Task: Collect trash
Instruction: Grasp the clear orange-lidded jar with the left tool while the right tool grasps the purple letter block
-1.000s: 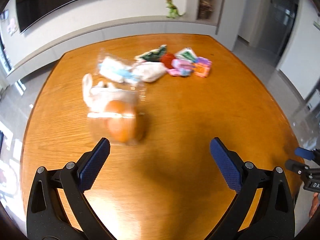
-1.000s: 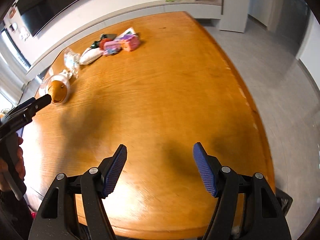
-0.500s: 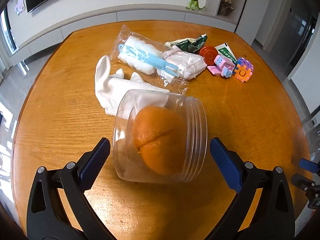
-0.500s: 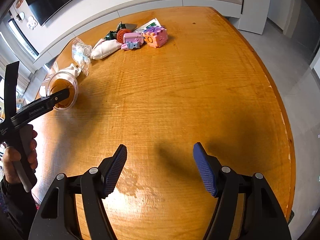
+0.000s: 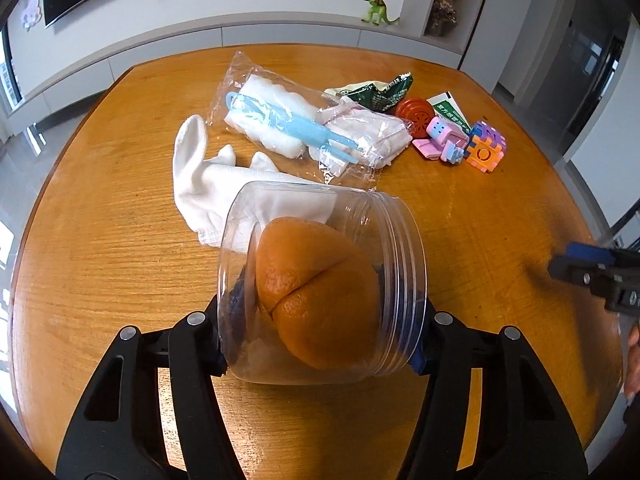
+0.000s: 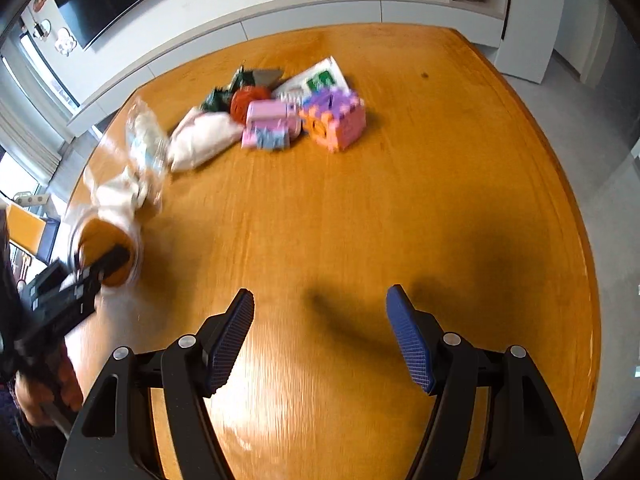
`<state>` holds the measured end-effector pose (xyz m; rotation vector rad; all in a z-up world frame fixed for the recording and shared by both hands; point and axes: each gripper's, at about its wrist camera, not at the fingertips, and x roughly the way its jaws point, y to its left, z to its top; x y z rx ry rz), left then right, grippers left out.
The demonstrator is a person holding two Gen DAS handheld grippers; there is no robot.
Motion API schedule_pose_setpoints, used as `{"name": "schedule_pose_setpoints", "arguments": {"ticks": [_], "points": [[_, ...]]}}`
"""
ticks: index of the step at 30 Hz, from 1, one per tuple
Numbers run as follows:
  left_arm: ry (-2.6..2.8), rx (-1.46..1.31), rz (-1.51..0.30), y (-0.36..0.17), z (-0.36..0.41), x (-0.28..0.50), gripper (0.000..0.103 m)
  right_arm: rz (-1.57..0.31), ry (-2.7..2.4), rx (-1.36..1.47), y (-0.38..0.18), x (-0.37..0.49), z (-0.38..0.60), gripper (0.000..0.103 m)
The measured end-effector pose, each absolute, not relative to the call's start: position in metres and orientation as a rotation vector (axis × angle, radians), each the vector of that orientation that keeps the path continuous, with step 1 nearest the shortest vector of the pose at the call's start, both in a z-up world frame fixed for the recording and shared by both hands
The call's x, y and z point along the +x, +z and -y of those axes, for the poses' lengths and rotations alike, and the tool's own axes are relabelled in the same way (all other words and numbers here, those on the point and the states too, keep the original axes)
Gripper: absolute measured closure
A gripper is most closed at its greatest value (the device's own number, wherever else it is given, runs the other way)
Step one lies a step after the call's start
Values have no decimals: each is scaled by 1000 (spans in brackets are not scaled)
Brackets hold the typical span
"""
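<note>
Closing around a clear plastic jar (image 5: 320, 280), the left gripper (image 5: 322, 332) has its jaws on either side of the jar's body, the blue pads seen through the plastic at both walls and seemingly pressed against them. The jar lies on its side on the wooden table (image 5: 480, 220), its threaded mouth toward the right, with orange peel (image 5: 316, 292) inside. Behind it lies a white sock (image 5: 200, 184), partly hidden by the jar. Farther back sits a clear plastic bag (image 5: 304, 124) holding white cloths and a blue tool, then a green wrapper (image 5: 380, 94), a red ridged cap (image 5: 416, 114), a pink toy (image 5: 442, 140) and an orange-purple puzzle cube (image 5: 486, 152). The right gripper's tip enters at the right edge, blurred.

From the right wrist, the picture is smeared. The right gripper (image 6: 320, 340) hangs over bare table (image 6: 400, 208) with its fingers spread and nothing between them. At far left the left gripper (image 6: 96, 268) sits at the jar (image 6: 106, 248), a hand (image 6: 44, 396) on its handle. The toys and wrapper cluster near the table's far side, well apart from the right gripper
</note>
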<state>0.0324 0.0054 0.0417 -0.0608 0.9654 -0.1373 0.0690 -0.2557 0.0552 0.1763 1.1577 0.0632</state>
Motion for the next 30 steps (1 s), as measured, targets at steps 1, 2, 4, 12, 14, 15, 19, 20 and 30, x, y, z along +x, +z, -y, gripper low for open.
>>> {"name": "schedule_pose_setpoints", "arguments": {"ticks": [1,2,4,12,14,15,19,20,30], "points": [[-139,-58,-966,41,-4,34,43,-1153,54,174,56,79,256,33],[-140,-56,-965,41,-4,34,43,-1149,43,170,56,92,257,33],[-143,-55,-965,41,-4,35,43,-1153,27,161,53,111,259,33],[-165,-54,-970,41,-7,38,43,-1168,-13,131,32,178,268,33],[-166,-51,-968,41,-6,37,43,-1158,6,143,28,188,269,33],[-167,-50,-965,41,-6,37,43,-1155,12,142,28,191,270,33],[-161,-55,-951,41,-7,34,43,-1158,31,77,23,195,262,55],[-158,-54,-947,41,-6,33,43,-1159,34,66,23,192,260,58],[-165,-138,-960,46,-12,16,43,-1135,82,67,48,141,255,61]]}}
